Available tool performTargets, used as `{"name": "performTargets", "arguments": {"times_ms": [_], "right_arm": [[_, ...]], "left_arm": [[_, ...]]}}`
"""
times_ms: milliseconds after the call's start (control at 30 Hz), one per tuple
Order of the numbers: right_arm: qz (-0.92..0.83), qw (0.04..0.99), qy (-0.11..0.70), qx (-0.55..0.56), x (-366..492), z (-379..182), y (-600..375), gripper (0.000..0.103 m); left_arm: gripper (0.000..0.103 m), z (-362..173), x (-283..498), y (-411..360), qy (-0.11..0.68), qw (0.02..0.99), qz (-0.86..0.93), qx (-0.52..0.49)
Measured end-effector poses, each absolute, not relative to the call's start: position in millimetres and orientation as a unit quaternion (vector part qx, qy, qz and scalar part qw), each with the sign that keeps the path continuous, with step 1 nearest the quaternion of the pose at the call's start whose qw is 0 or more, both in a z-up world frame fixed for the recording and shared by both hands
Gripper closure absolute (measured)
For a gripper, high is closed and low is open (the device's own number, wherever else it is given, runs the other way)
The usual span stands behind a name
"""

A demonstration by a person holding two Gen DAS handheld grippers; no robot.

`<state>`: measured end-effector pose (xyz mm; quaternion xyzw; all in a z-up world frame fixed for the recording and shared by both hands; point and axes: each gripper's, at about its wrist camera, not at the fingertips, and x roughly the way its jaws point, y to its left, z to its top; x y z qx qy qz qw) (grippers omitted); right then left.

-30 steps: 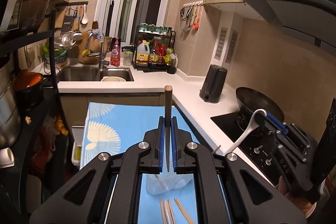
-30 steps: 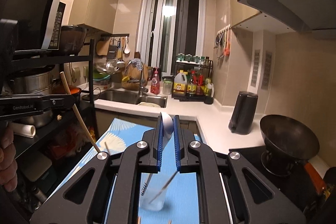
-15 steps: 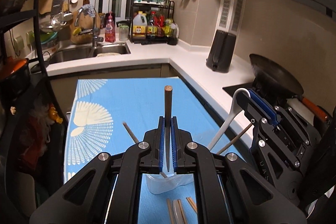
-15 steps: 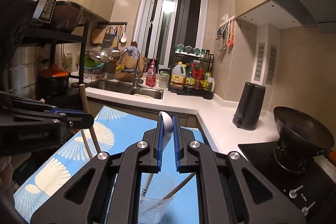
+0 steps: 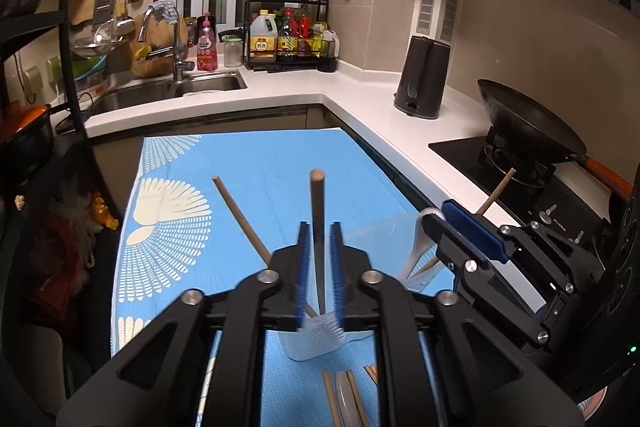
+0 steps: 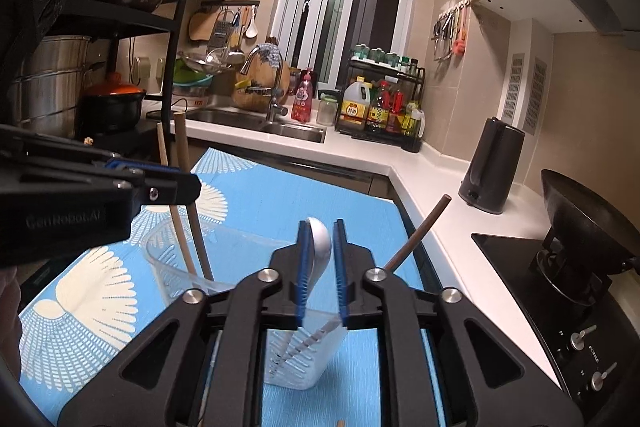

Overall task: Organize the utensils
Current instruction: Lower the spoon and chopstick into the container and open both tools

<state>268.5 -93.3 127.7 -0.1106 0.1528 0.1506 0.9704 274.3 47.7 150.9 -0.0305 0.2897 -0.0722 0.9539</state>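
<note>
Both jaws have just been opening: the left gripper [image 5: 319,269] frees a chopstick [image 5: 317,211], the right gripper [image 6: 319,269] a white spoon [image 6: 320,243], both standing in the clear cup [image 6: 298,359]. Chopsticks [image 5: 340,399] near on the blue mat [image 5: 256,179] remain.

Left wrist view: mounted behind left tongs [image 5: 319,255], faces forward and downward along fingers, close above blue mat [image 5: 256,179] on worktop. Right wrist view: mounted behind right tongs [image 6: 319,251], tilted less steeply, same close range. Each view catches other tongs at frame edge. Shared field: clear cup [image 6: 298,359], blue mat, sink [image 6: 256,121], bottle rack [image 6: 384,107], kettle [image 6: 490,167], wok [image 6: 580,231].
</note>
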Motion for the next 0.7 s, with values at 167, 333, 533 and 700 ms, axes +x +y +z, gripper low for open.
{"name": "performTargets", "arguments": {"times_ms": [167, 333, 533, 700], "right_arm": [[0.142, 0.972, 0.150, -0.113, 258.6, 141.8, -96.3, 0.070], [0.130, 0.977, 0.134, -0.106, 236.3, 162.8, -105.8, 0.070], [0.121, 0.983, 0.105, -0.092, 193.7, 191.1, -123.6, 0.070], [0.123, 0.986, 0.093, -0.065, 152.2, 204.3, -145.0, 0.070]], "left_arm": [[0.054, 166.9, 260.4, 51.1, 0.272, 0.960, -0.060, -0.033], [0.047, 189.3, 236.7, 53.7, 0.249, 0.967, -0.046, -0.031], [0.045, 210.5, 201.0, 60.4, 0.225, 0.973, -0.033, -0.037], [0.045, 210.5, 164.7, 65.6, 0.217, 0.974, -0.031, -0.046]]}}
